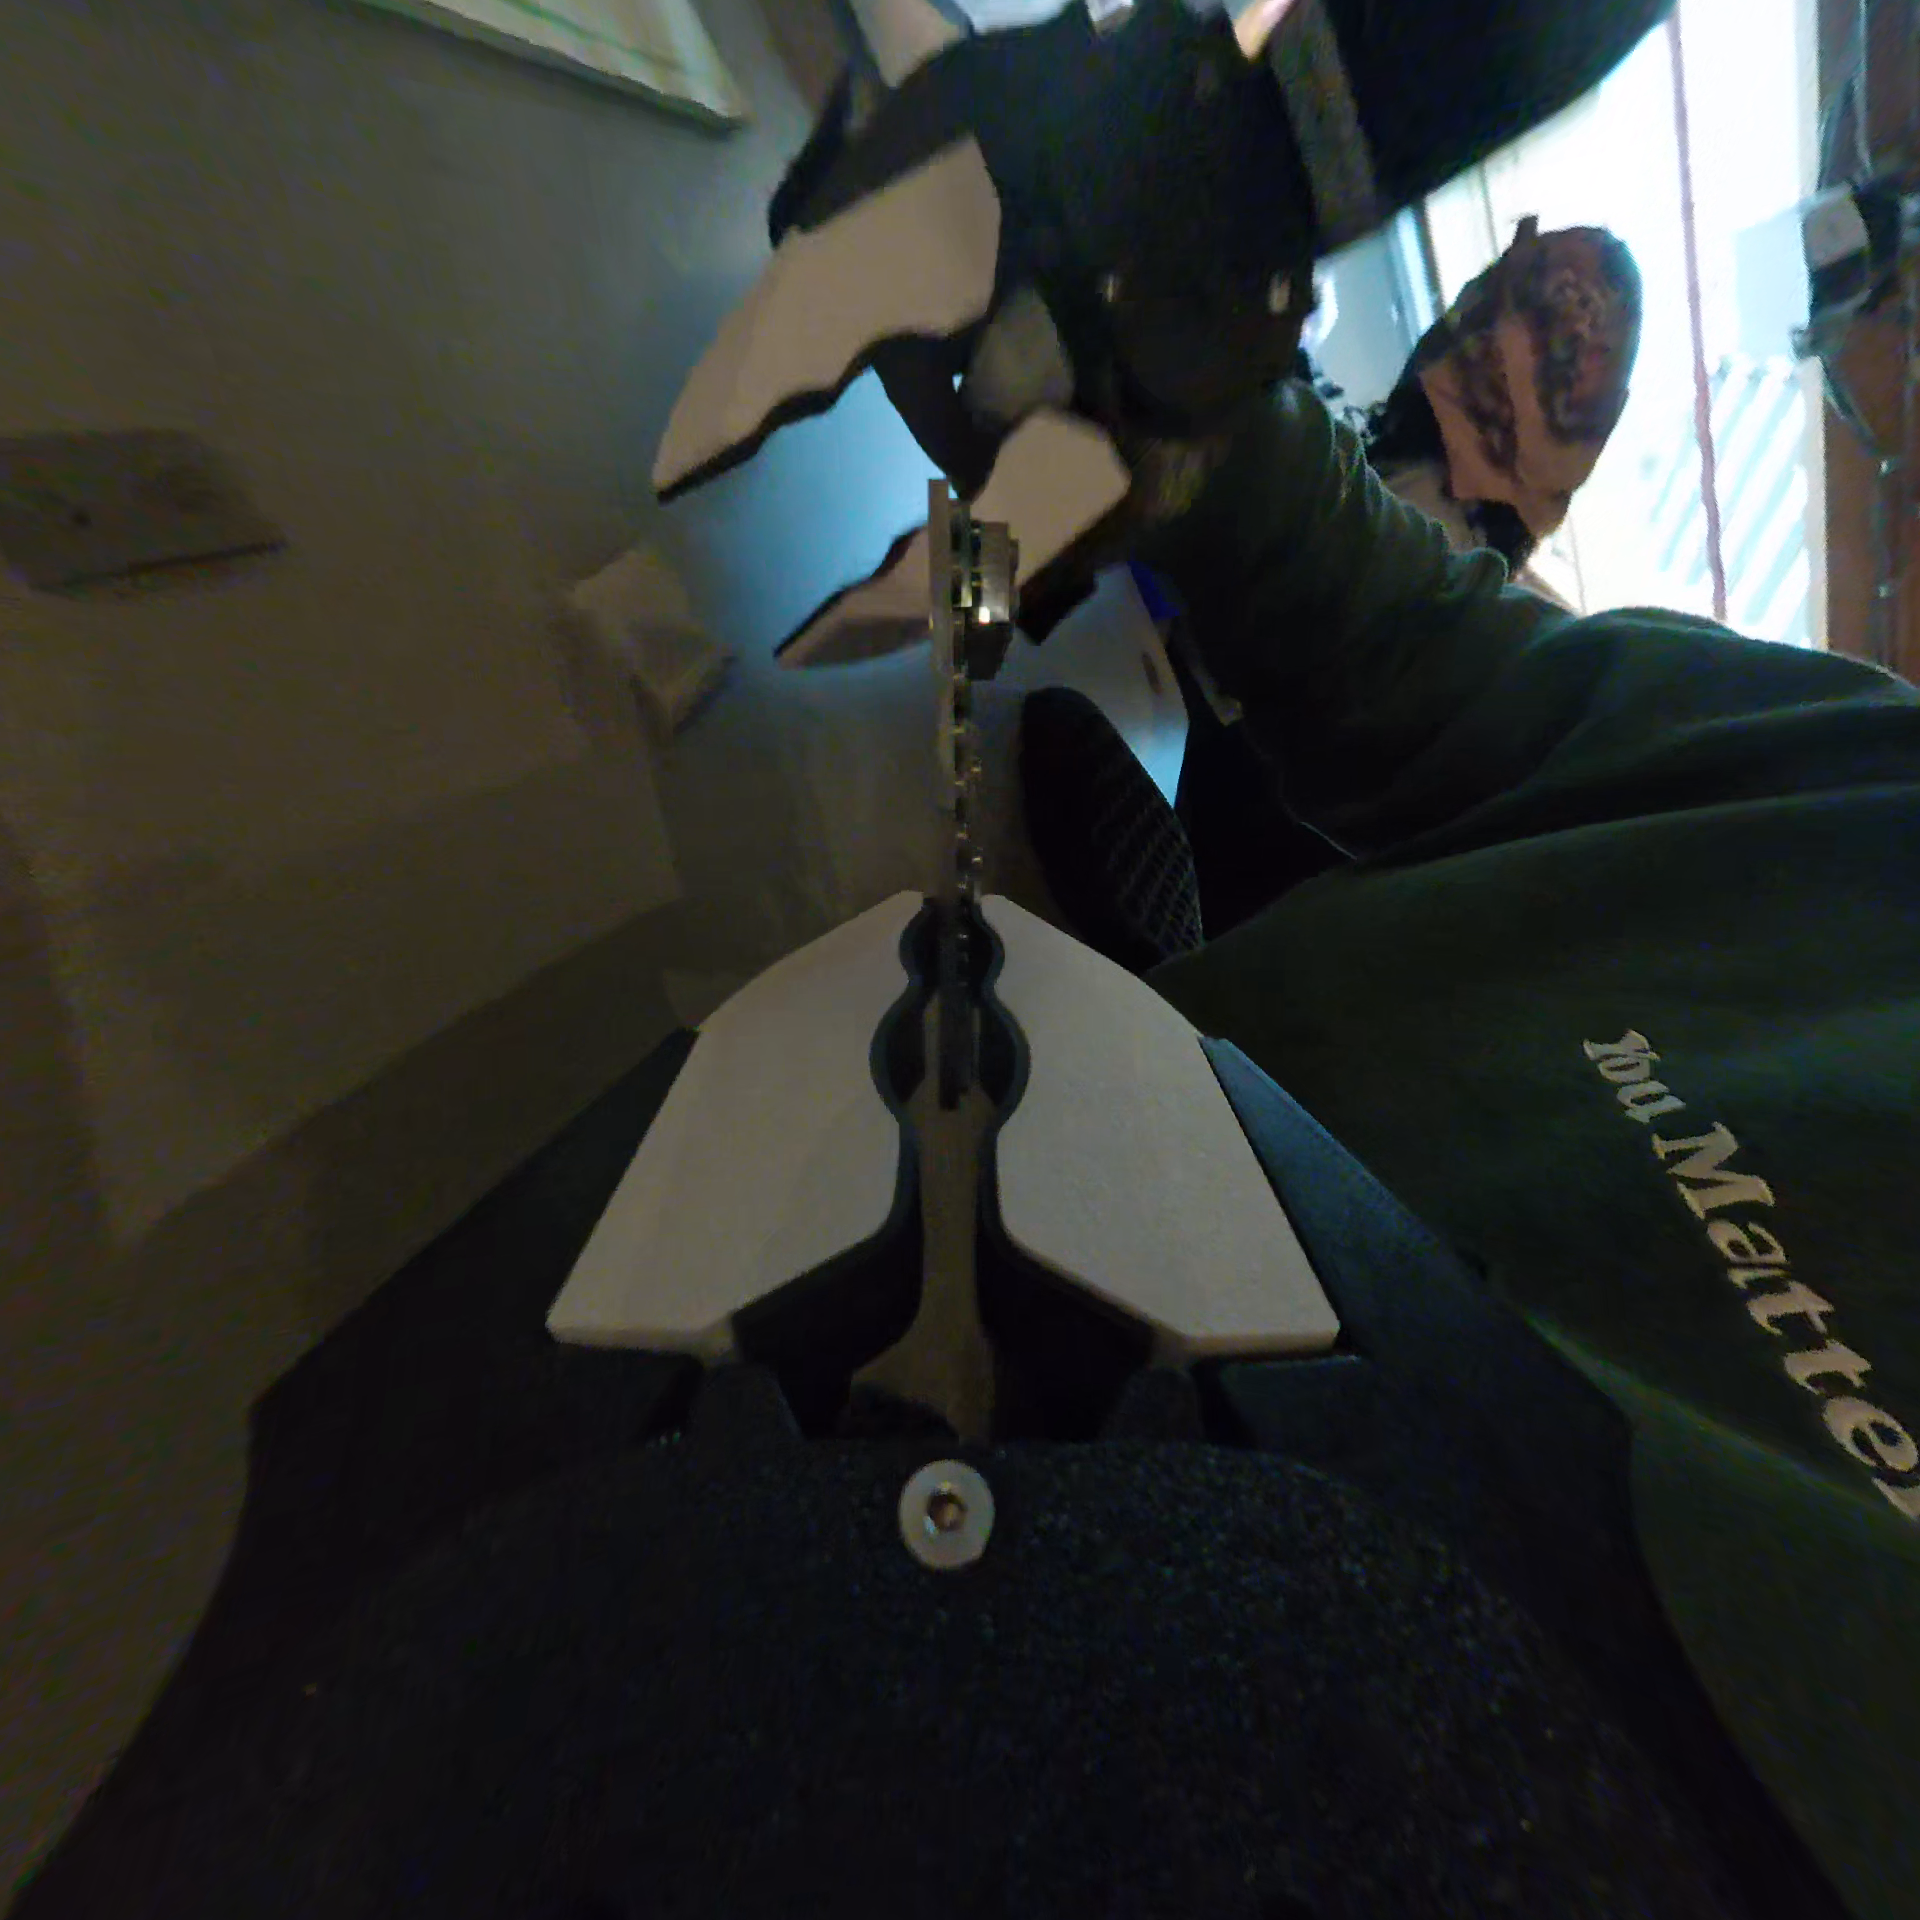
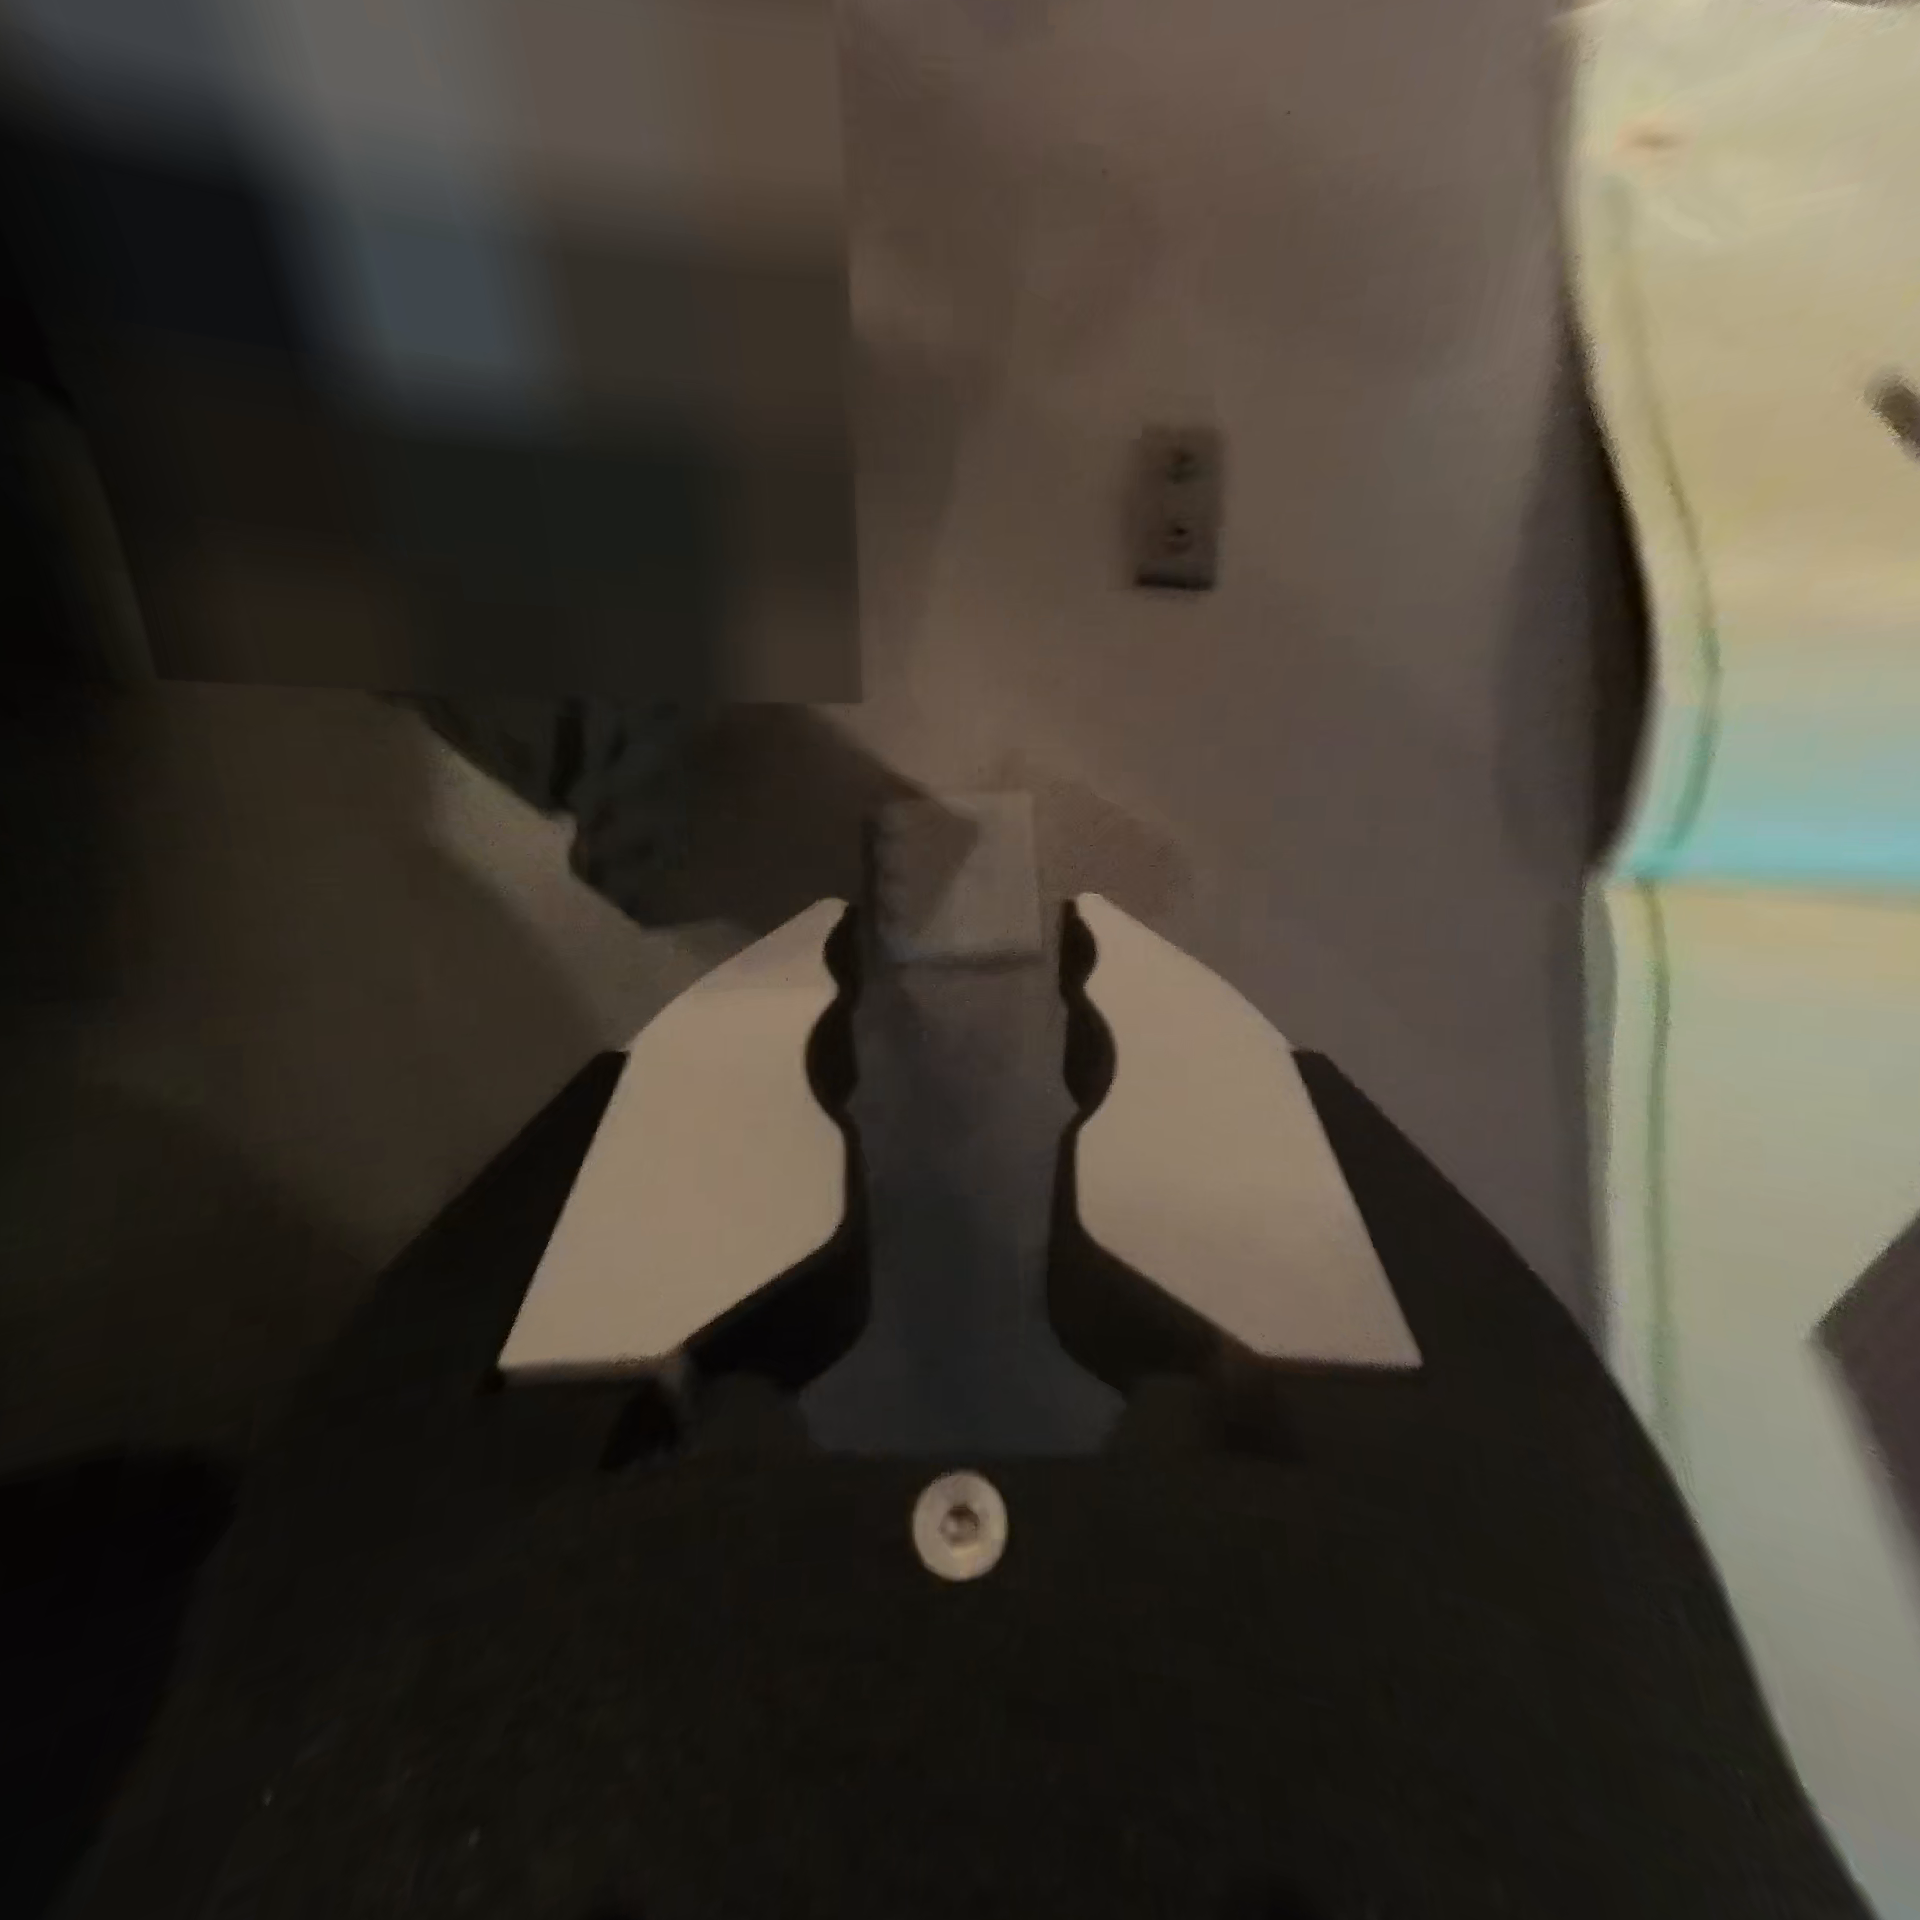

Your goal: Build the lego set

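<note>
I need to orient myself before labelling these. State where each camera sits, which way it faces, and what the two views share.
Left wrist view: on the left gripper, facing up along its fingers, shut on a thin grey lego plate; the right gripper and a dark green sleeve show.
Right wrist view: on the right gripper, facing a blurred wall; its fingers flank a small grey lego piece.
Shared: right gripper and piece.

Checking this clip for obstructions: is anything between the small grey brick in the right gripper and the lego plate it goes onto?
Nothing visible. In the left wrist view the left gripper holds the studded grey lego plate edge-on, and the right gripper already has the small grey brick against its far end.
</note>
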Tool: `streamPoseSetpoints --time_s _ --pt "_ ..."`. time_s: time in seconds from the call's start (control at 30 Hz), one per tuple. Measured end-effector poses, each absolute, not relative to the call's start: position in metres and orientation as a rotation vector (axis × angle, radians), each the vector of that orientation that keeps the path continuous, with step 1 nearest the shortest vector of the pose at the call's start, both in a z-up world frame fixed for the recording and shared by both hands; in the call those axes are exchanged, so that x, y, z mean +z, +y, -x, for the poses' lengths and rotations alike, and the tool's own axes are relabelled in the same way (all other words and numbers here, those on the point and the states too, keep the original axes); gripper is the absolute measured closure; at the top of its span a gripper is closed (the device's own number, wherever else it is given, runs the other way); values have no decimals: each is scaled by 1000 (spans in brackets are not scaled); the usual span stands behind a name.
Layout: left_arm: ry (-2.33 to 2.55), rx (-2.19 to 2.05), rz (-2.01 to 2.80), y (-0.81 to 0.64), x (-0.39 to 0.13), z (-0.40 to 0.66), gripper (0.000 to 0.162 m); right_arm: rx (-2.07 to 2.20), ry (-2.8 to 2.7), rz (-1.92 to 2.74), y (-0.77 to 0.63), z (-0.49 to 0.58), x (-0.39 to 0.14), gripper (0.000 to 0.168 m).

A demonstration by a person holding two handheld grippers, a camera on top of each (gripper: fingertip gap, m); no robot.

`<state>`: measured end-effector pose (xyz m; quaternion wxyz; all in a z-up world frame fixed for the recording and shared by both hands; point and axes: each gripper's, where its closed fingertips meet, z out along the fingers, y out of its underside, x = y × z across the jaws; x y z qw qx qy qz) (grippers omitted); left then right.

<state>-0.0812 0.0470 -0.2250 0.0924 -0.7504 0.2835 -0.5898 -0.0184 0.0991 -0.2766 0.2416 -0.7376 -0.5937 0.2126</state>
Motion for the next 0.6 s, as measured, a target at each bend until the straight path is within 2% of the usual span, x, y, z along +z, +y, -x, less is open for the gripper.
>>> streamPoseSetpoints --time_s 0.1,0.23,0.43,0.6 --pt "828 -1737 2238 50 -226 91 157 499 -1733 2002 100 27 -287 126" --pt "824 -1738 2240 50 -226 97 157 497 -1810 2019 102 29 -289 136" --pt "842 -1734 2254 51 -230 100 157 501 -1847 2000 105 23 -287 137" --pt "973 -1710 2314 47 -237 99 158 523 -1901 1836 101 17 -248 137"
